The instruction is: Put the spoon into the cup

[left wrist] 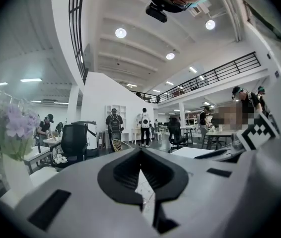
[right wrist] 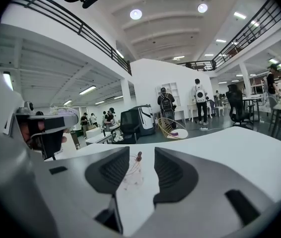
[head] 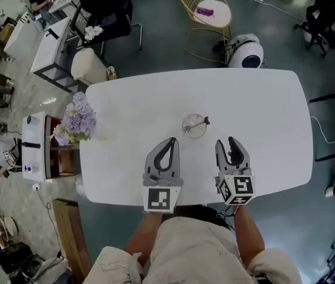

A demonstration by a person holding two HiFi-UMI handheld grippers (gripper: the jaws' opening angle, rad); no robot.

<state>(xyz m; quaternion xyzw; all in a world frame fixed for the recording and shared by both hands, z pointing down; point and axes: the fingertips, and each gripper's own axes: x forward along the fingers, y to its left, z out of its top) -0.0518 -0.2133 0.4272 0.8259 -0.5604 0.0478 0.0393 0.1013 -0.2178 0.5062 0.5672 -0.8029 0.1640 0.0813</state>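
Dark floor (head: 155, 46) lay all around a big white worktop (head: 262, 111) in a wide, bright hall. Near the middle of the worktop stood a clear glass cup (head: 193, 127). The spoon (head: 203, 122) was in it, with its dark end leaning out over the rim toward the right. Both tools were near the worktop's close edge, well apart from the cup. The left hand-held gripper (head: 171, 141) was clenched, its two tips pressed together with nothing between them. The right hand-held gripper (head: 226, 141) was released, its jaws standing wide apart and empty. Its own camera saw the cup and spoon far off through the gap. The left marker cube (head: 159, 199) and the right marker cube (head: 237, 188) showed square black-and-white markers made of blocky shapes, not words. Purple flowers (head: 76, 120) sat just beside the worktop's left edge. A yellow wire chair (head: 206, 10) with a white seat stood on the floor past the far side. Far back in the hall, the gripper views showed people (right wrist: 200, 103) standing, two of them with backpacks, too small to show any print.
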